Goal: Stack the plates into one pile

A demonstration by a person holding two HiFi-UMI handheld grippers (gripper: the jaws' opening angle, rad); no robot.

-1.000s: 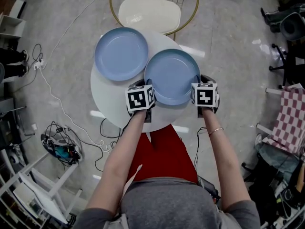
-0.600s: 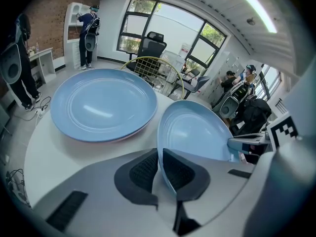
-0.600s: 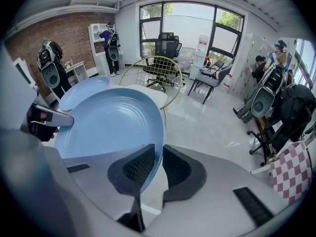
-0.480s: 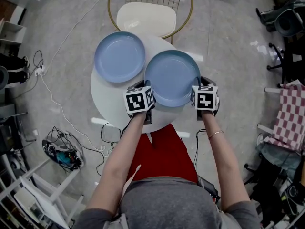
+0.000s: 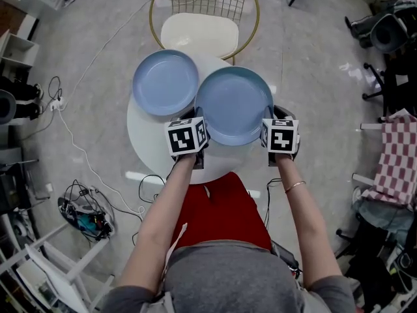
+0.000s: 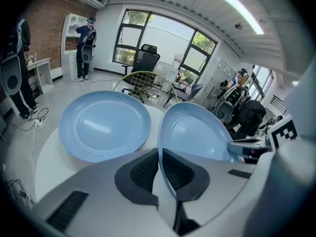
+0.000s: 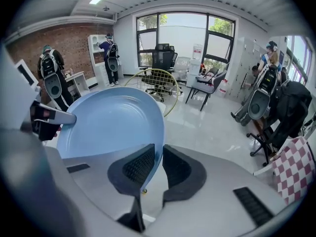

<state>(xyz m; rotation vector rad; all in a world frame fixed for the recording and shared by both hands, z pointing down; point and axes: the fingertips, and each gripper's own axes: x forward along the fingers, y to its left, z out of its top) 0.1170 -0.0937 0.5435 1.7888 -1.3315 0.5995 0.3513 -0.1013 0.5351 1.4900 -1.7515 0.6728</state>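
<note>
Two light blue plates are over a small round white table (image 5: 148,142). The left plate (image 5: 166,82) (image 6: 103,125) lies flat on it. The right plate (image 5: 234,104) (image 6: 197,132) (image 7: 108,122) is held by both grippers at opposite sides of its rim, and its left edge meets the other plate. My left gripper (image 5: 198,117) (image 6: 160,169) is closing, and its pads pinch the plate's near-left rim. My right gripper (image 5: 273,113) (image 7: 159,167) is shut on the right rim. In the left gripper view the held plate looks tilted.
A cream-seated chair with a gold wire back (image 5: 199,25) stands just beyond the table. Cables and a power strip (image 5: 55,93) lie on the floor at the left. Office chairs and a checked cloth (image 5: 397,155) stand at the right. People stand far off by the brick wall.
Both grippers stay at the right plate's rim, and the left one has shifted slightly. The plates keep about the same places on the table.
</note>
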